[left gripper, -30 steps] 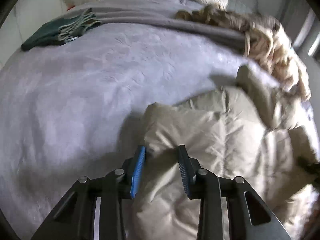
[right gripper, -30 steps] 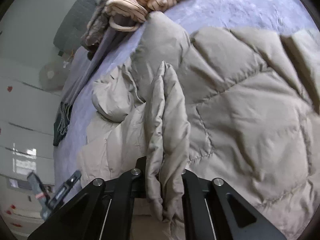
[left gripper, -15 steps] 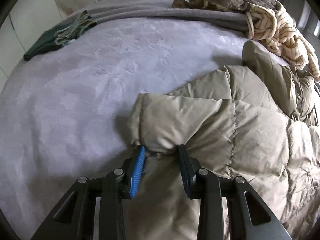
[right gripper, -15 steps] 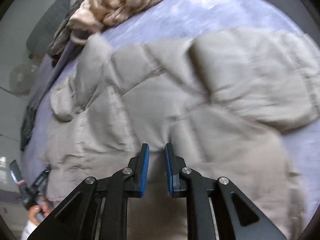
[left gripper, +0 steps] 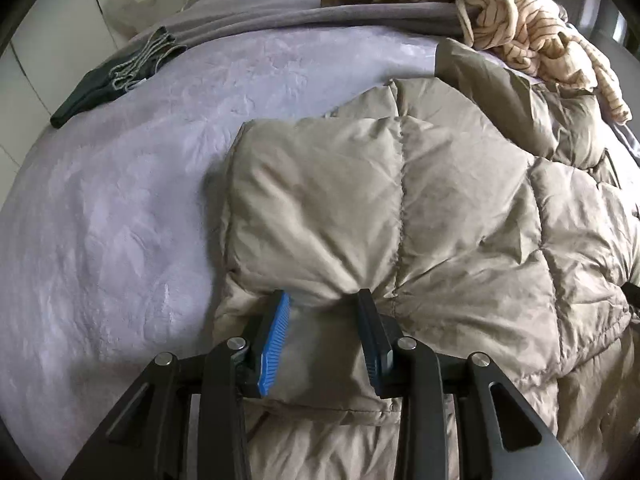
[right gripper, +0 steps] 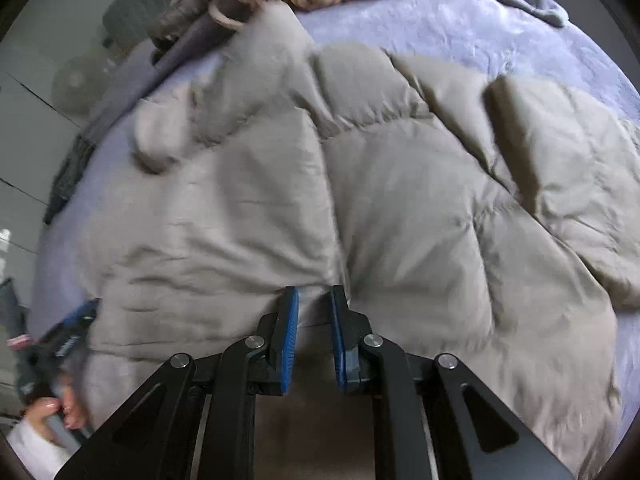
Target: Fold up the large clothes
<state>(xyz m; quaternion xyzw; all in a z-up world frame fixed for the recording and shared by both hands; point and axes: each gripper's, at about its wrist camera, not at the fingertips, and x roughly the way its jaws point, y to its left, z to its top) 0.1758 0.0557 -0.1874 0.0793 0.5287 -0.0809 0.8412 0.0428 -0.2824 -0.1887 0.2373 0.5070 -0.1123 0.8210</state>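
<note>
A beige quilted puffer jacket (left gripper: 460,208) lies spread on the lavender bed cover (left gripper: 120,208). My left gripper (left gripper: 322,300) is shut on a thick folded edge of it, and the puffed fabric bulges out between the blue pads. In the right wrist view the jacket (right gripper: 400,200) fills the middle. My right gripper (right gripper: 314,300) hangs over its near edge, its jaws a narrow gap apart with nothing pinched between them. The left gripper (right gripper: 64,340) and the hand (right gripper: 60,404) holding it show blurred at the lower left.
A dark green folded garment (left gripper: 104,84) lies at the far left of the bed. A cream striped garment (left gripper: 532,36) and a rolled grey blanket (left gripper: 320,20) lie along the far edge. A white fan (left gripper: 136,4) stands beyond the bed.
The right gripper let go of the jacket fold it held and moved over the jacket's body. The left gripper carried its pinched edge sideways, so the flap now lies flatter on the jacket.
</note>
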